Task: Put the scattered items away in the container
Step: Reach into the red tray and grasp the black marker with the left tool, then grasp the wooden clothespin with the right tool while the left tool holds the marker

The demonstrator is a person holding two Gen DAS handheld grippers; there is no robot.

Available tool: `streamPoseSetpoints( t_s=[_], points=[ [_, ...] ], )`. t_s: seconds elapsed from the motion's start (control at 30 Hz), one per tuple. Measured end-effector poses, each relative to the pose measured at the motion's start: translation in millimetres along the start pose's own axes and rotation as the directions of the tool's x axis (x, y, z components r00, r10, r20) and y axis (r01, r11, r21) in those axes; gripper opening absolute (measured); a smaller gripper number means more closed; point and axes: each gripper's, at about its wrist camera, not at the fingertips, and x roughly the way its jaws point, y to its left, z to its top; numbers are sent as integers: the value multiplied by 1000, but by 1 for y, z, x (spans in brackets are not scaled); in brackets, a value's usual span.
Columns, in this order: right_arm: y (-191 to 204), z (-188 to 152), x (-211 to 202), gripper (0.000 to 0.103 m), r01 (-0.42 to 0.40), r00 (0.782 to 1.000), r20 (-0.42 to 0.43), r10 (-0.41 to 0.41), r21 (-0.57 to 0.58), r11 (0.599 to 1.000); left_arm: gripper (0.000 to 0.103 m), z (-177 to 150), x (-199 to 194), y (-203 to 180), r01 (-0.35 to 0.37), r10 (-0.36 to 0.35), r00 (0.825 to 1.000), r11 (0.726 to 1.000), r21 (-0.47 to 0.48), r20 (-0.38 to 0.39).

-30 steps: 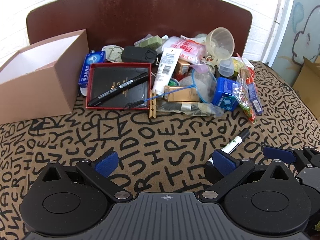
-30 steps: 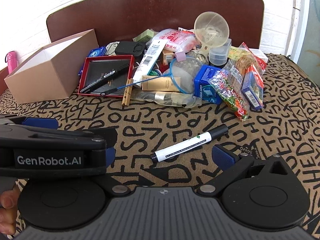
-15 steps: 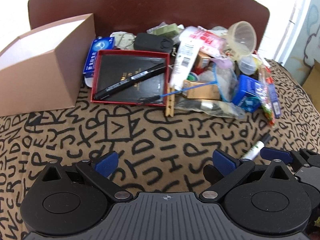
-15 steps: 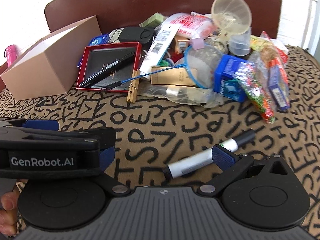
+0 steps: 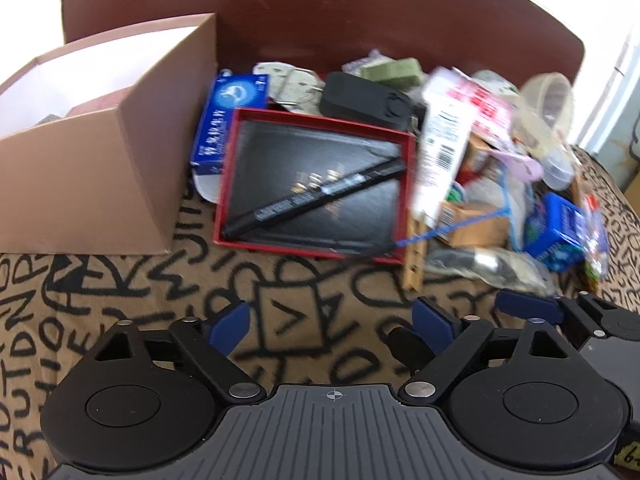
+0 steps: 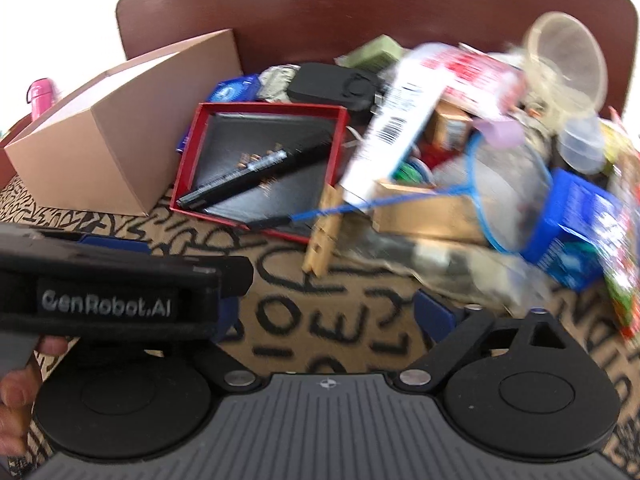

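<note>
Both pairs of jaws are closing at this moment, yet they stand wide with nothing between them: the left gripper (image 5: 326, 322) and the right gripper (image 6: 328, 316) hang over bare patterned cloth (image 5: 120, 292), just in front of the pile.

I judge the step in hand to be the approach for a pick; no item is held, and the heap looks untouched. The cardboard box (image 5: 100, 168), which I take for the container, stands to the left of the red tray (image 5: 316, 184), close beside it, with its open top facing up. A black pen (image 5: 316, 196) lies slantwise on the dark insert of the red tray. Right of the red tray lies the heap: a white tube (image 6: 396, 120), a blue net (image 6: 500, 192) on a thin handle, a wooden clothespin (image 6: 324, 236) at the tray's near right corner, a blue carton (image 5: 556, 236), and a clear cup (image 6: 568, 56) at the far right.

The next move calls for choosing one item, perhaps the pen or the clothespin, bringing the jaws around it, and then carrying it left of the red tray to the box.

Both views are blurred by motion. Labels cannot be read, the smaller things behind the red tray are hard to name, and the inside of the box is mostly hidden. The left gripper's body covers the right gripper's left finger.
</note>
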Motion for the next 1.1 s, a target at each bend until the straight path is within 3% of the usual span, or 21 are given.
streamPoseSetpoints(
  t_s=[0.2, 0.37, 0.53, 0.73, 0.83, 0.87, 0.9, 1.0, 1.1],
  points=[
    [6, 11, 22, 62, -6, 999, 38, 8, -48, 999, 80, 18, 11, 25, -14, 16, 999, 998, -56, 30],
    [15, 18, 33, 50, 21, 997, 74, -14, -106, 994, 68, 33, 18, 31, 35, -32, 999, 997, -63, 43],
    [13, 22, 31, 42, 30, 996, 86, -21, -113, 993, 68, 43, 19, 16, 61, -63, 995, 998, 27, 80],
    [5, 25, 31, 42, 31, 996, 86, -22, -95, 995, 67, 58, 49, 7, 31, -39, 998, 990, 138, 54],
    [1, 25, 35, 34, 10, 996, 88, -3, -76, 997, 66, 56, 50, -2, 5, -18, 998, 977, 214, 60],
    [1, 26, 35, 32, 1, 996, 84, 5, -66, 998, 60, 54, 50, -3, -4, -11, 998, 974, 229, 63],
    [1, 26, 35, 30, 0, 997, 82, 5, -60, 998, 45, 52, 49, -5, -11, -5, 998, 969, 247, 66],
    [-1, 26, 29, 17, -11, 997, 71, 14, -52, 999, 33, 47, 47, -12, -46, 26, 997, 948, 314, 68],
    [-3, 25, 19, 14, -30, 998, 61, 32, -39, 999, 19, 43, 38, -15, -34, 16, 998, 947, 318, 60]
  ],
)
